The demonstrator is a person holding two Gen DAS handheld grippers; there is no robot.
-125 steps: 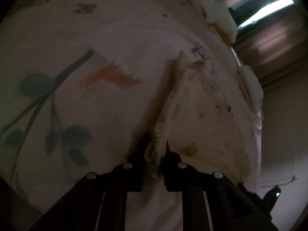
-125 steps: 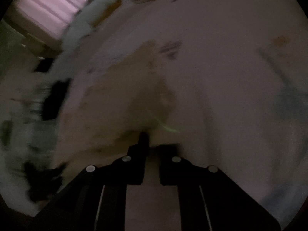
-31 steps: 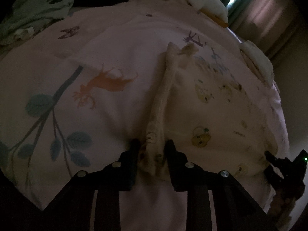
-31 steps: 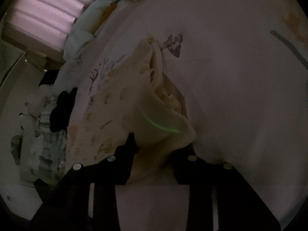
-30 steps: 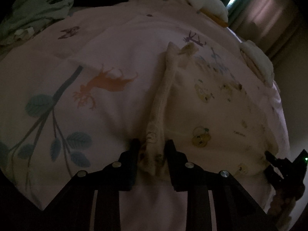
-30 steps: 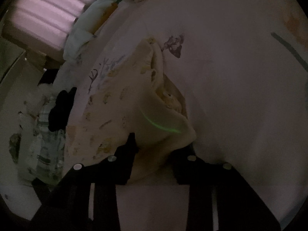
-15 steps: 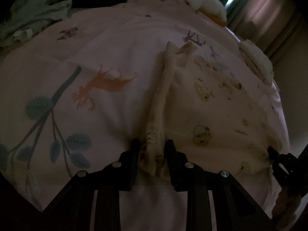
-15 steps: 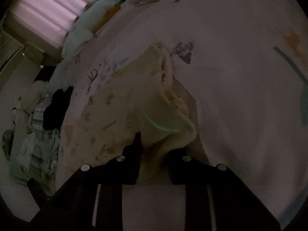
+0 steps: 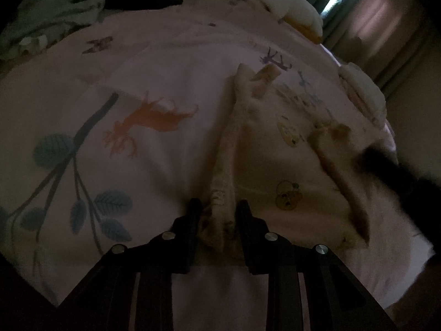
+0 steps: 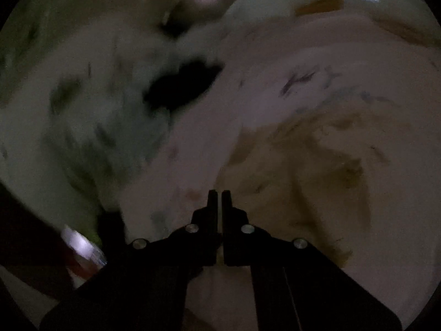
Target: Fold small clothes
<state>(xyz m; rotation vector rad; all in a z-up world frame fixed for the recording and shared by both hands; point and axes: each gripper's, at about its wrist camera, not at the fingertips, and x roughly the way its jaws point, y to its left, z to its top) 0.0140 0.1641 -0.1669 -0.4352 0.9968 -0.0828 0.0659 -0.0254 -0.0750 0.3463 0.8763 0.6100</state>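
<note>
On my left gripper [image 9: 217, 215] the two fingers [image 9: 193, 220] pinch a raised ridge of the cream garment [image 9: 286, 171], which stands up between them and runs away from me as a long fold. The rest of that garment, printed with small yellow cartoon faces, lies flat to the right of the fold on the pink bedsheet [image 9: 171, 63]. A second, shorter ridge rises at its far right side, where a dark blurred shape [image 9: 391, 171] reaches in; I cannot tell what it is. Left of the fold the sheet shows an orange deer print [image 9: 148, 124] and teal leaves [image 9: 52, 151].

My right gripper [image 10: 219, 195] has its fingers pressed together with only a thin slit between them, and I see nothing held there. That view is blurred; the garment [image 10: 308, 165] lies on the sheet just beyond and to the right of the tips, and a black item [image 10: 179, 85] sits farther off among pale clothes [image 10: 91, 127].
</note>
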